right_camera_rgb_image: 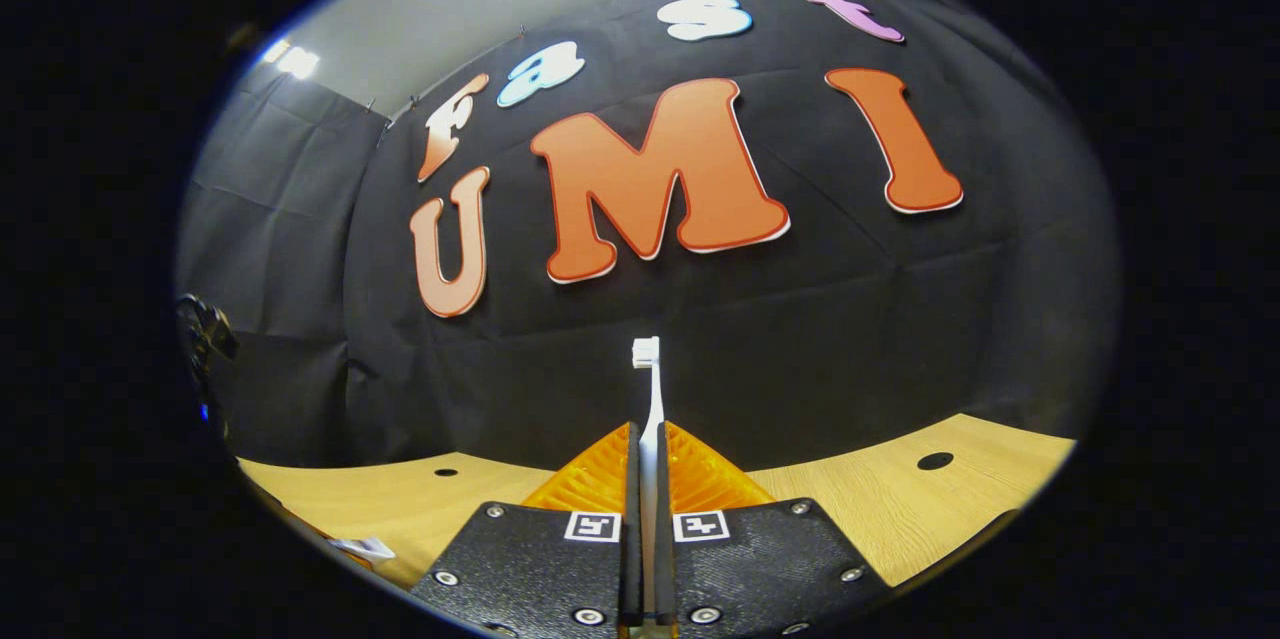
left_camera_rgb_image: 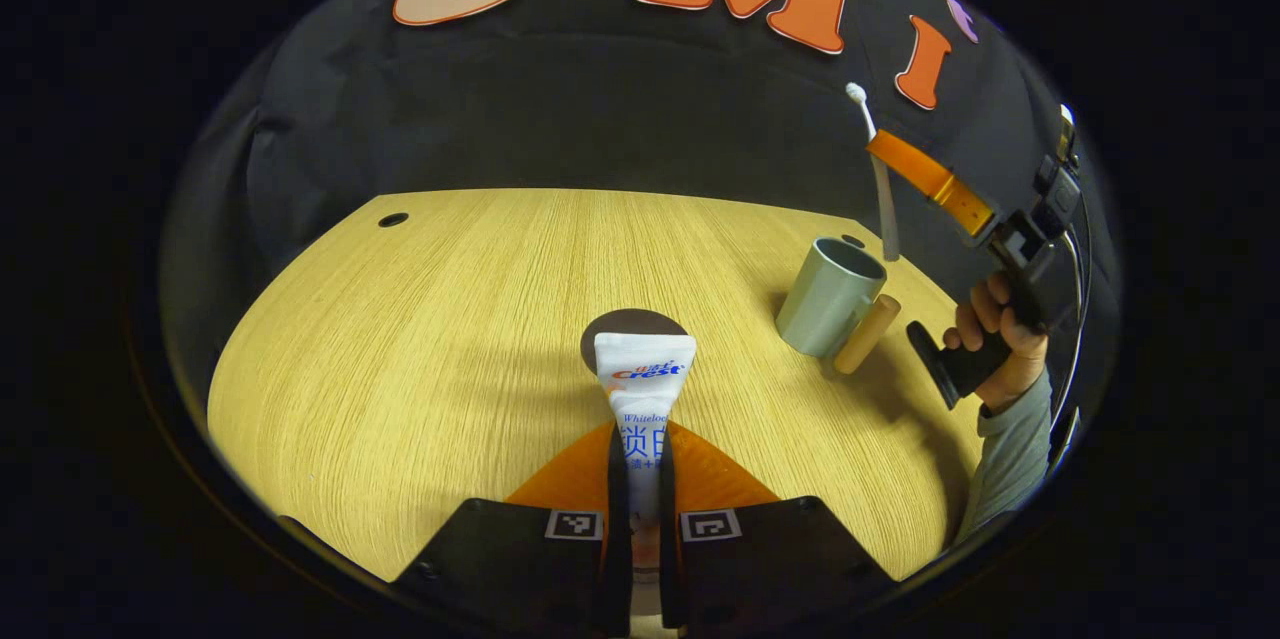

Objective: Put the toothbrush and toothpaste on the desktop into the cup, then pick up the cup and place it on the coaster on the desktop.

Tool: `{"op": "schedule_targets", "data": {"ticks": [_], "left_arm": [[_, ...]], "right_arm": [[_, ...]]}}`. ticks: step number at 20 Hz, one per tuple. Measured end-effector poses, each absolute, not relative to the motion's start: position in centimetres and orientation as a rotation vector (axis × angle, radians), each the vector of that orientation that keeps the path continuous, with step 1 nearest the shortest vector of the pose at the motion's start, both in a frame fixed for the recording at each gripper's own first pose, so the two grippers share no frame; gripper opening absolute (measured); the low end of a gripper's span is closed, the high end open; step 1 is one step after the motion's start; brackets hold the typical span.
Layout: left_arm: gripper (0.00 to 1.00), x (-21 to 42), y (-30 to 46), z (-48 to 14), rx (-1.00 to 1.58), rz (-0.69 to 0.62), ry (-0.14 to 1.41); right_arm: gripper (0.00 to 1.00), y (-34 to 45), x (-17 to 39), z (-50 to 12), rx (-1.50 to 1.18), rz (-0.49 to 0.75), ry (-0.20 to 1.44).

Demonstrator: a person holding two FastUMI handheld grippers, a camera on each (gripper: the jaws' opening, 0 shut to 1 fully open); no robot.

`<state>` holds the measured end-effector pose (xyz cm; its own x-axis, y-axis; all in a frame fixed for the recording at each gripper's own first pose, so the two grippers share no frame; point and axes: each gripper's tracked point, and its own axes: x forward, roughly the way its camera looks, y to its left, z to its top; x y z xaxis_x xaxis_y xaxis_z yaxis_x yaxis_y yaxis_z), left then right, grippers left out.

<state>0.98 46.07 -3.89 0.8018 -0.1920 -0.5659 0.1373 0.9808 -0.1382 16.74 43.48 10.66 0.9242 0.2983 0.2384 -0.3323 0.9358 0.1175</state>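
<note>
In the left gripper view, the left gripper is closed on the toothpaste, both fingers pressing the tube's sides low in the middle of the picture. The tube's flat crimped end points away from the camera and lies over the near edge of a dark round coaster on the wooden table. To the right and a little farther off stands the grey-green cup, tilted in the fisheye, with a wooden handle on its near right side. Above and just right of the cup, the right gripper, held by a hand in a grey sleeve, grips the toothbrush upright, bristles up, its lower end hanging just above and behind the cup's far rim.

In the right gripper view, the right gripper is closed on the toothbrush, whose white head rises in front of the booth's dark wall, with the table low across the picture.
</note>
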Motion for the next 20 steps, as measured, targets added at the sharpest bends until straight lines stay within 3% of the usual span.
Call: {"op": "schedule_targets", "data": {"ticks": [20], "left_arm": [[0.14,5.7,42.6,6.2,-0.106,-0.247,0.334]], "right_arm": [[0.08,42.9,15.9,7.8,0.093,0.289,-0.132]]}}
